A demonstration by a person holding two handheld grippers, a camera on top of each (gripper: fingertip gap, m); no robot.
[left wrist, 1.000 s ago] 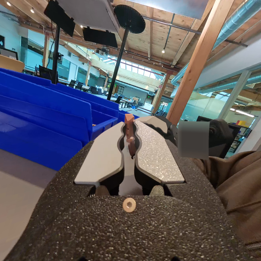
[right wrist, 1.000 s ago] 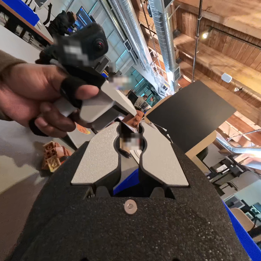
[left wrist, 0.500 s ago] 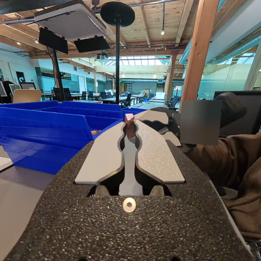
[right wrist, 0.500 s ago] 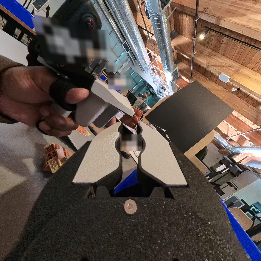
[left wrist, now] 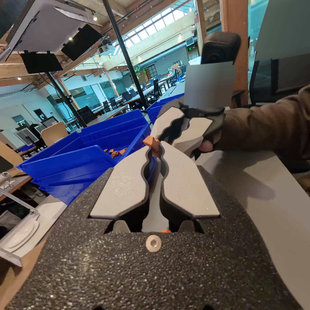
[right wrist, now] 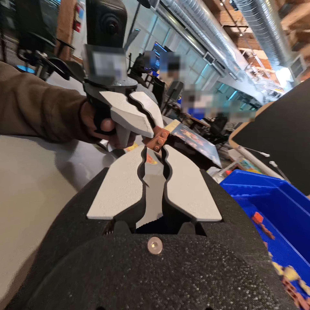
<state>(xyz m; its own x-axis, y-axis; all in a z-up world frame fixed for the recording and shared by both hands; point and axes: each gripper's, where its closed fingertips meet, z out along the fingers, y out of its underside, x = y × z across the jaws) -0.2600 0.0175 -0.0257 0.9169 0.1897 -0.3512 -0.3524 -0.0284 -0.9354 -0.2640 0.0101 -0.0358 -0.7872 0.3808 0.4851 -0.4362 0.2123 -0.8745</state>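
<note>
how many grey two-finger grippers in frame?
2. Left gripper, shut on a brown studded toy brick; right gripper facing it, open at that brick's free end. None seem hidden.

No text, label, brand, number or sign could be read anywhere in either wrist view.

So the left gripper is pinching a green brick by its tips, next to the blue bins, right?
Not quite: the brick is reddish-brown, not green. The left wrist view shows the left gripper pinching it at its tips, with the blue bins just beside it.
</note>
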